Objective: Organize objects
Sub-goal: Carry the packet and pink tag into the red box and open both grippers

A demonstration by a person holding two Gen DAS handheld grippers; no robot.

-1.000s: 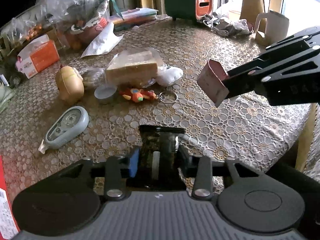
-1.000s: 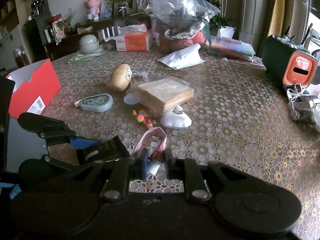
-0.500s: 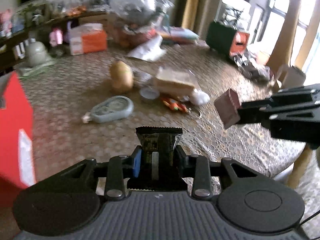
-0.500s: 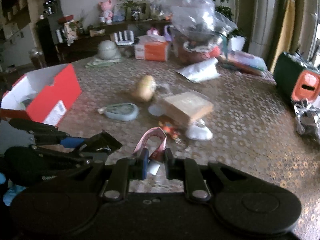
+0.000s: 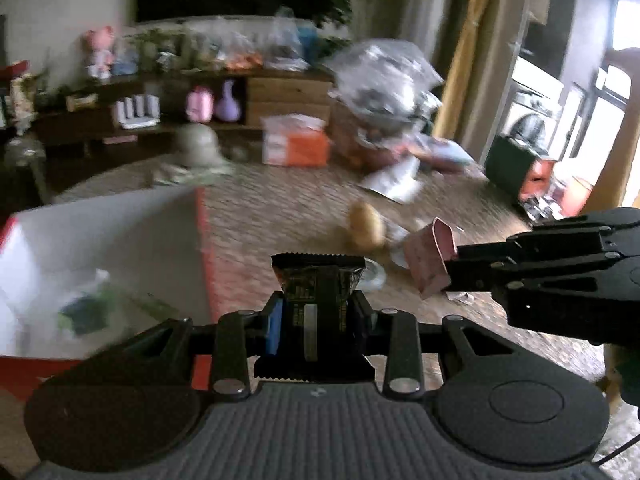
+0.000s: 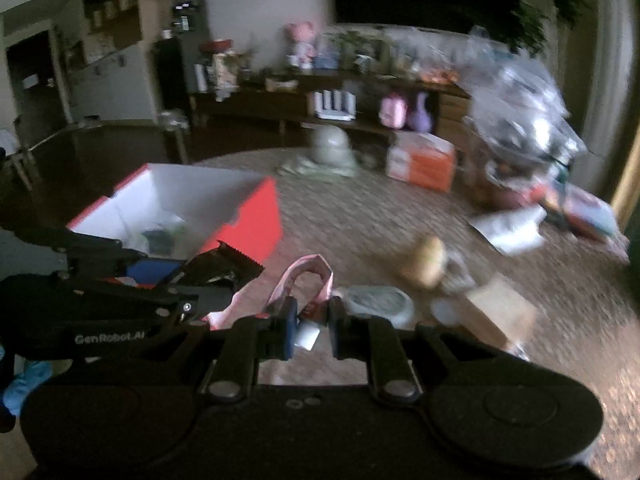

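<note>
Lace-patterned cloth covers the round worktop [image 6: 360, 208], with a cluttered sideboard behind it. Nearest the left camera, a dark foil sachet [image 5: 318, 280] with crimped, serrated ends is clamped across its middle by the left claw [image 5: 318, 316], so it stands free of the cloth and can be carried. To its right, the right claw [image 6: 312, 320] is shut on a pink folded wrapper [image 6: 304, 280], pinched at its lower end so the loop stands up above the fingers. Both loads are off the surface, side by side. At the left sits a red box [image 6: 256, 224], open-topped with white inner walls and a few small items already in it; judging by that, it is the collecting place, and both claws look headed for it. Farther right, still on the cloth, lie a yellowish egg-shaped toy [image 6: 428, 260], a correction-tape dispenser [image 6: 380, 300] and a wrapped block [image 6: 500, 312], apparently awaiting their turn.
</note>
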